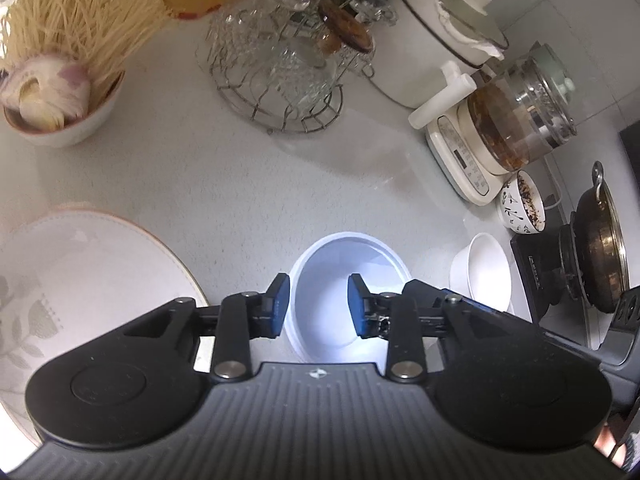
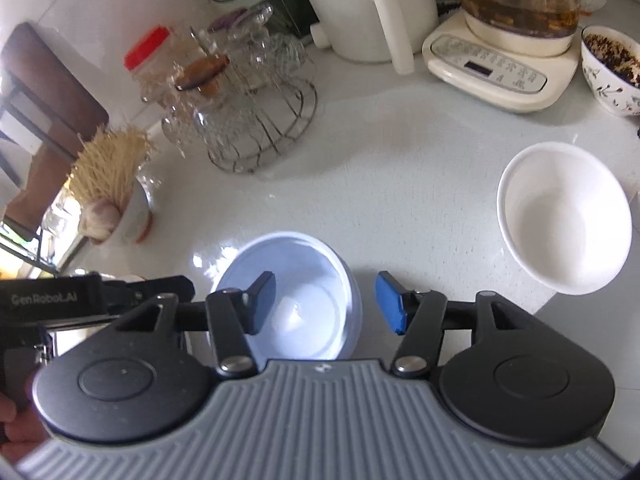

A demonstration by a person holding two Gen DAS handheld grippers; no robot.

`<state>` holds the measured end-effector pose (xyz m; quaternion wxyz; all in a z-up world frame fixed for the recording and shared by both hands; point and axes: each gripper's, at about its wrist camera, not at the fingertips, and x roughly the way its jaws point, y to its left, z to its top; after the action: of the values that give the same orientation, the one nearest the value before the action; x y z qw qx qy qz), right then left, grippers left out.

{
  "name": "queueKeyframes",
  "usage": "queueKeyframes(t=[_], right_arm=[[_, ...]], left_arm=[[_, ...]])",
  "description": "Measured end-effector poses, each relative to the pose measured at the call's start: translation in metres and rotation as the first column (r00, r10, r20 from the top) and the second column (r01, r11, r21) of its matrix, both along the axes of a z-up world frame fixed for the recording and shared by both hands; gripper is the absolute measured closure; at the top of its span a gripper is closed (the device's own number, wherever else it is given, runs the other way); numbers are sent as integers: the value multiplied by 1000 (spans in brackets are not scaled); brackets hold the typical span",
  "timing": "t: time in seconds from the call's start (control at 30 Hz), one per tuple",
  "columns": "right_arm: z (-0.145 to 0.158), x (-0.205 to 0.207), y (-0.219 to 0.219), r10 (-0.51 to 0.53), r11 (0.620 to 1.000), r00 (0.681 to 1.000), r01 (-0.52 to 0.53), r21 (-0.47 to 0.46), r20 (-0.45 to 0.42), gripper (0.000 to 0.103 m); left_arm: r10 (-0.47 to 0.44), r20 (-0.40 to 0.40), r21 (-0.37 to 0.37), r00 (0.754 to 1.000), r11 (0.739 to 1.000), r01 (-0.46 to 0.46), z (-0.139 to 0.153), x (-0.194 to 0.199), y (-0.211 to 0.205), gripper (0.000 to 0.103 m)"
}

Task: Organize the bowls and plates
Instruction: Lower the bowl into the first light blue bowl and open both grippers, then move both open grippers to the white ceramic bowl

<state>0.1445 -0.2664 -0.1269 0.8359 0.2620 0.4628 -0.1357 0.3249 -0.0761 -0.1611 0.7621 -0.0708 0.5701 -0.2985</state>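
bowl (image 1: 348,292): rigid, glossy, likely slippery, chips if dropped | hold: pinch rim wall | left gripper (image 1: 319,304): part open, astride rim, gripping nothing | right gripper (image 2: 326,304): half open, astride rim, empty

Your views are bright with soft daylight. Glare washes out the inside of the pale blue bowl (image 1: 340,280) and glints on the counter (image 2: 360,168) beside it. Fisheye bending curves everything near the frame edges, and the glass rack (image 2: 240,100) looks slightly blurred in your right view.
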Motion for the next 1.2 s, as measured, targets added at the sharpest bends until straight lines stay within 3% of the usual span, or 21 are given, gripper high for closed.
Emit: queueKeyframes(t=[0.5, 0.83, 1.2], right_arm=[[63, -13, 32, -41, 988, 986, 64, -141, 160, 45], [86, -26, 58, -31, 977, 974, 77, -199, 226, 45], [89, -29, 13, -37, 969, 976, 87, -229, 215, 45]], left_arm=[[-58, 266, -34, 962, 997, 69, 74, -17, 23, 67], [-60, 314, -46, 947, 996, 78, 104, -26, 49, 67], [-25, 303, -63, 953, 997, 46, 102, -34, 8, 67]])
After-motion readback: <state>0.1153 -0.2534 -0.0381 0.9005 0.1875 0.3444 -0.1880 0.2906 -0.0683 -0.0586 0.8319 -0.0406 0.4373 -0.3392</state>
